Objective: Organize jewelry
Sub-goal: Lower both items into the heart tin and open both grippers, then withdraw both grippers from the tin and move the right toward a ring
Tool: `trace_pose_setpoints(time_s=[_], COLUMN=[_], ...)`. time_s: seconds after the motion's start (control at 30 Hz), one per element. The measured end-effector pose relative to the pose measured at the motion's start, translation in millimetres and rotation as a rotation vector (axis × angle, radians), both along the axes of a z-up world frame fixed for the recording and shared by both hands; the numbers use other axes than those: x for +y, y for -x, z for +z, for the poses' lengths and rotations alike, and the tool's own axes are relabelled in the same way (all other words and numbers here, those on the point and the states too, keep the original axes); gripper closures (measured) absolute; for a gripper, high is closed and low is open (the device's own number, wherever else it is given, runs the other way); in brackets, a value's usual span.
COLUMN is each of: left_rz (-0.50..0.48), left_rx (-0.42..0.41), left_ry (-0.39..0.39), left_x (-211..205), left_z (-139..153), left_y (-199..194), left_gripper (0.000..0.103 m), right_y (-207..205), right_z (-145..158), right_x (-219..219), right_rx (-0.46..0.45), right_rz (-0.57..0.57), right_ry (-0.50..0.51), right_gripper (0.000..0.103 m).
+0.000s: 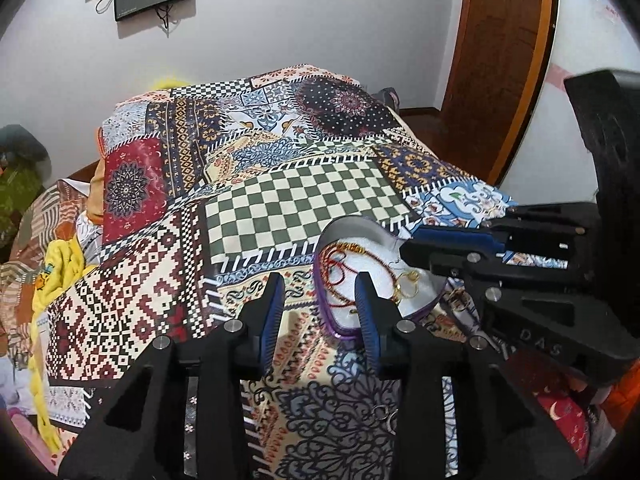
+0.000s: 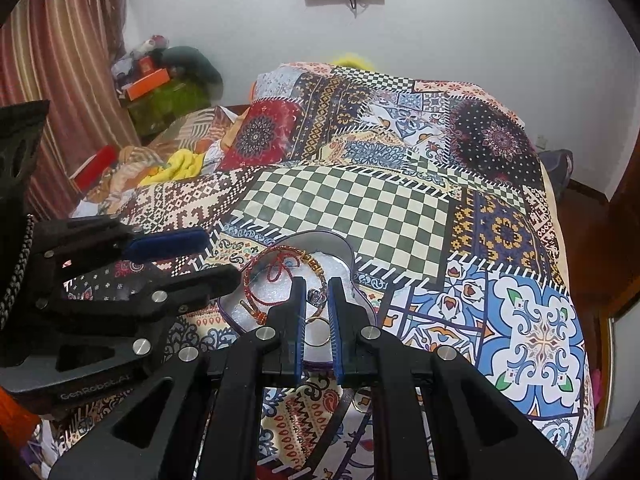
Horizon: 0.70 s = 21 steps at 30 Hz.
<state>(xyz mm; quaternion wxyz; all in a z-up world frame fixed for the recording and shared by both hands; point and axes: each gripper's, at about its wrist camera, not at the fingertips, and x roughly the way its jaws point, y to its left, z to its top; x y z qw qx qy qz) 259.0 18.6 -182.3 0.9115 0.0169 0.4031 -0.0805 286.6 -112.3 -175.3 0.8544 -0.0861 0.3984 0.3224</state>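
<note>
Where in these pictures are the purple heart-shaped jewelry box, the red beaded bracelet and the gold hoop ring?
Purple heart-shaped jewelry box (image 1: 325,312): left wrist view, on its purple side wall.
Red beaded bracelet (image 2: 249,285): right wrist view, on its left curve inside the box.
Gold hoop ring (image 1: 408,279): left wrist view, on the ring's rim.

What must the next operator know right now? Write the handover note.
Left gripper: open, holding nothing, poised at the near edge of the heart-shaped tray.
Right gripper: shut, over the tray; a small silver piece shows at its tips, but whether it is gripped is unclear.
Done: red bead strings and gold hoops lie in the tray.
Left: loose rings lie on the bedspread in front of the tray; they probably go in next.
</note>
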Motion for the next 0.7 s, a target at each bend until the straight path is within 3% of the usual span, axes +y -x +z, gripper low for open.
trace_pose_setpoints(time_s=[0.57,0.7], left_rz=[0.0,0.002], left_rx=[0.03,0.031], left_ry=[0.013,0.009], left_x=[3.5,3.6], left_z=[-9.0,-7.9], left_y=[7.4,11.5], left_gripper=[0.066,0.066], right_y=[-7.6,-5.9], right_z=[-13.4,-12.9], right_x=[8.4,8.9], right_rx=[0.113,0.11], right_rz=[0.032,0.028], right_ry=[0.036,0.058], right_gripper=[0.093,0.087])
